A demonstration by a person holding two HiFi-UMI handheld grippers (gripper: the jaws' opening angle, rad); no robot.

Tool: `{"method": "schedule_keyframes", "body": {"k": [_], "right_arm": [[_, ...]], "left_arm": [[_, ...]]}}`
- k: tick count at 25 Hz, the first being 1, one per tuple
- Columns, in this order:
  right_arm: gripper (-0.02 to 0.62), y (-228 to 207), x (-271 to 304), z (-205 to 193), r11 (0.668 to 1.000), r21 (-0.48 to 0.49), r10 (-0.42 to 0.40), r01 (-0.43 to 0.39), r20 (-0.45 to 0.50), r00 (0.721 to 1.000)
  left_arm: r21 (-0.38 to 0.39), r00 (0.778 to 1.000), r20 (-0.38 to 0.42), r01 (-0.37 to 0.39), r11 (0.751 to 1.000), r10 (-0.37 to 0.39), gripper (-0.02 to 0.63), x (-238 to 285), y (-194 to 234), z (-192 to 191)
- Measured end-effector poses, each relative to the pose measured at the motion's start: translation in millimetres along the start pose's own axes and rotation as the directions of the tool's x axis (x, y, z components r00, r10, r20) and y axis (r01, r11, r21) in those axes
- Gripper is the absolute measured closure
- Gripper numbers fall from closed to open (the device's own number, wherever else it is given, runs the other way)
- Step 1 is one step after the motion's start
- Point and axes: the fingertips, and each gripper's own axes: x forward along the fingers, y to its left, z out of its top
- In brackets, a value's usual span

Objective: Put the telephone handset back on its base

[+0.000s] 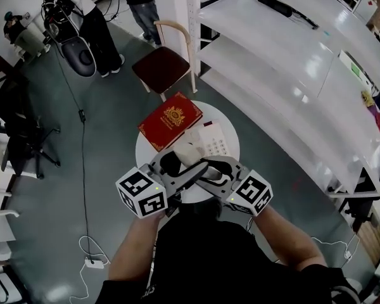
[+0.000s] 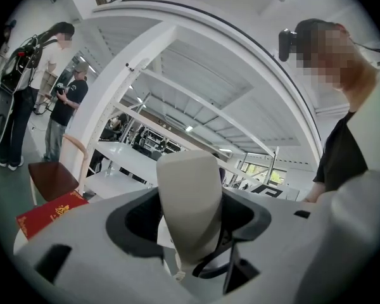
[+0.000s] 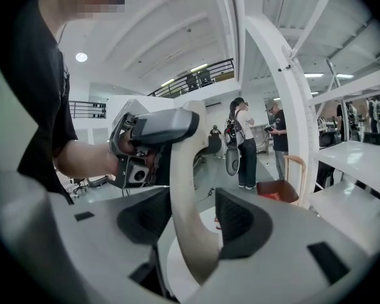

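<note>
Handset (image 1: pixel 190 155) isn't on the base (image 1: pixel 214 141) yet. It's held over the near edge of the round table (image 1: pixel 145 152), strung between both grippers. The left gripper (image 2: pixel 189 217) is clamped on one fat end of it, pads tight on both sides. The right gripper (image 3: pixel 193 227) has the curved part between its jaws, but they're standing apart, with a gap showing on one side. The base sits toward the table's far right edge, and a red book (image 1: pixel 171 120) hangs over the far left edge.
</note>
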Motion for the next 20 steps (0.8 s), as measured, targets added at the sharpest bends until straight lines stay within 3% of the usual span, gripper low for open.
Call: {"method": "schedule_keyframes", "body": {"k": [10,16,20], "right_arm": [[0.357,-17,33,-6,0.994,0.012,-0.111,0.112,-0.064,0.992],[0.357,-20,42,-15,0.985,0.028,-0.167,0.171,-0.109,0.98],[0.364,-17,37,-27,0.984,0.045,-0.163,0.17,-0.139,0.977]], "left_arm": [[0.027,0.998,0.068,0.003,1.0,-0.005,0.336,-33,38,33],[0.061,0.999,0.038,-0.017,0.998,0.015,0.336,-54,58,33],[0.029,0.999,0.04,-0.03,0.999,0.029,0.336,-58,71,26]]}}
